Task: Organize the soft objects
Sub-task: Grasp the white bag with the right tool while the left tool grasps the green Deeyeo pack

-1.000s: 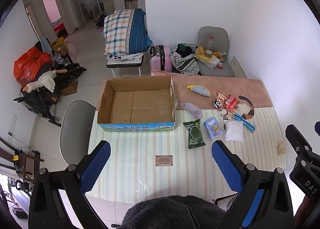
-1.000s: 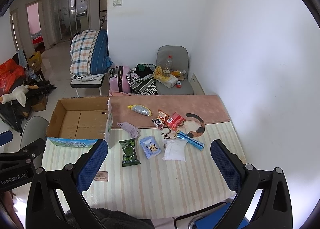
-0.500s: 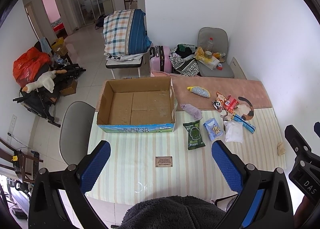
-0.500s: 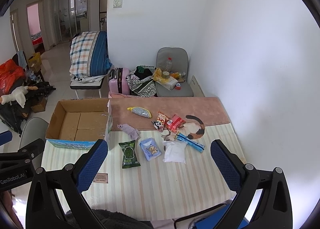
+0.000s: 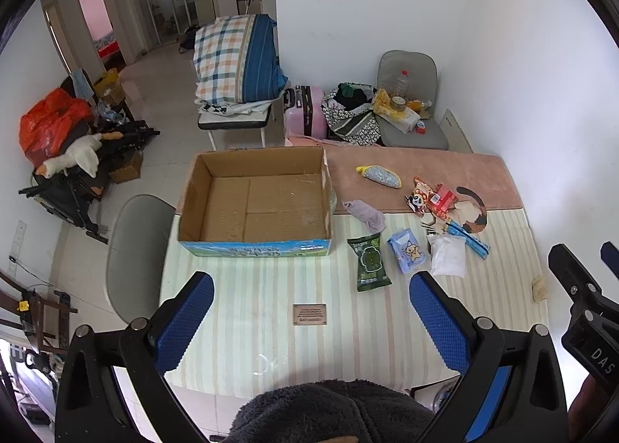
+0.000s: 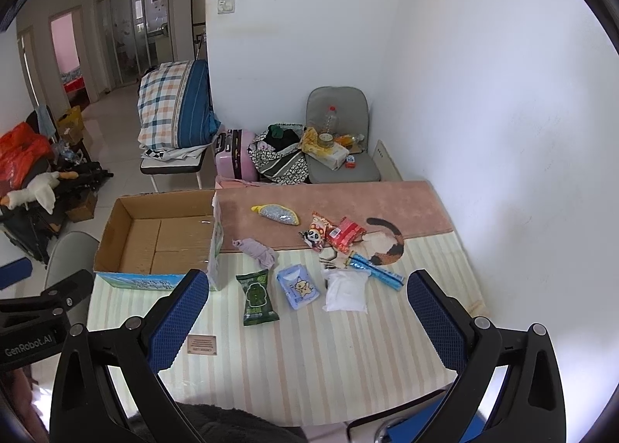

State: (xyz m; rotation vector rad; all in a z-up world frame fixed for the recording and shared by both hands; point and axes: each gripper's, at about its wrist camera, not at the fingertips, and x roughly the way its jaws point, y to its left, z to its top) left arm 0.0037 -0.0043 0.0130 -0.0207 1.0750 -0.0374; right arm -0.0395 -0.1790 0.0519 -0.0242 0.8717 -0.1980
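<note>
An empty cardboard box (image 5: 255, 207) stands on the striped table (image 5: 271, 327), also in the right wrist view (image 6: 162, 238). To its right lie soft items: a purple cloth (image 5: 367, 212) (image 6: 261, 251), a green pack (image 5: 369, 263) (image 6: 257, 298), a blue tissue pack (image 5: 408, 255) (image 6: 298, 285), a white pouch (image 5: 448, 255) (image 6: 346, 290), a grey-and-yellow pouch (image 5: 381, 177) (image 6: 277, 214), red snack packs (image 5: 441, 199) (image 6: 344, 232), a blue stick pack (image 6: 377, 272). My left gripper (image 5: 311, 323) and right gripper (image 6: 307, 319) are open and empty, high above the table's near edge.
A pink mat (image 5: 418, 172) covers the table's far strip, with a cat-shaped mat (image 5: 474, 212) beside it. A small brown card (image 5: 309, 314) lies near the front. A grey chair (image 5: 135, 249) stands left of the table. Clutter, a suitcase (image 5: 307, 112) and bedding sit beyond.
Both views have drifted slightly; the table items sit a touch lower in frame. Nothing on the table has moved and both grippers stay open.
</note>
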